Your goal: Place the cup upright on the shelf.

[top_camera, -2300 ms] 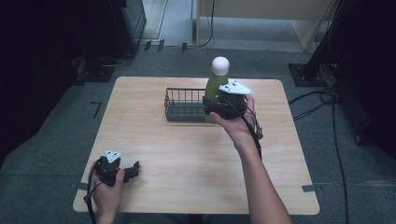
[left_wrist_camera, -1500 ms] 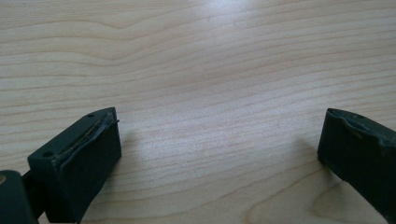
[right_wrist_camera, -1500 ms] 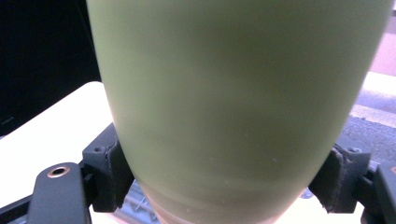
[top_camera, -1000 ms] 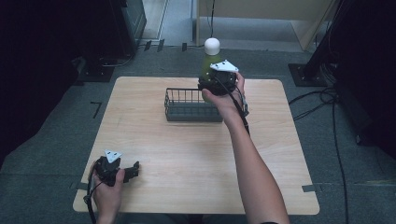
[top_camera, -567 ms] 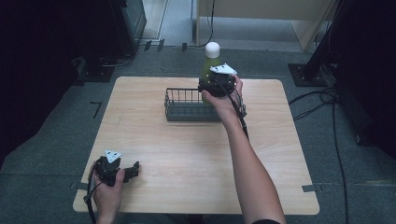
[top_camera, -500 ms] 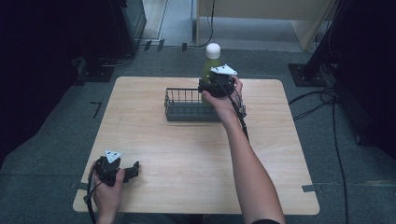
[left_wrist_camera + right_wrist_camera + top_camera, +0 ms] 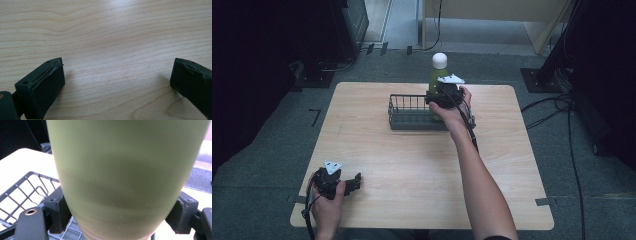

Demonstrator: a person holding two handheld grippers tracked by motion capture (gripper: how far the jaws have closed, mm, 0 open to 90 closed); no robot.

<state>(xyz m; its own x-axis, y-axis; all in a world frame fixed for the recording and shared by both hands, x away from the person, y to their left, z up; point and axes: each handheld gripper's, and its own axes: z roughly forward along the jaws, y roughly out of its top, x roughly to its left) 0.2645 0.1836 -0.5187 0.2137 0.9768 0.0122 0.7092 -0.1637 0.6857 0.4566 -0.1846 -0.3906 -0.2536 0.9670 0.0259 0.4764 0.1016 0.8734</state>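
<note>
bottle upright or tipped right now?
Upright: the green bottle stands vertical, white cap on top, clamped in the right gripper over the wire basket.

Our green bottle, white-capped, upright; over the right end of our dark wire basket

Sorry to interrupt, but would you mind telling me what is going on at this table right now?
A person works with a pair of tongs in each hand. The right tongs are shut on a green bottle with a white cap, holding it upright over the right end of a dark wire basket. The left tongs lie open near the front left of the light wooden table, with nothing between them.
</note>
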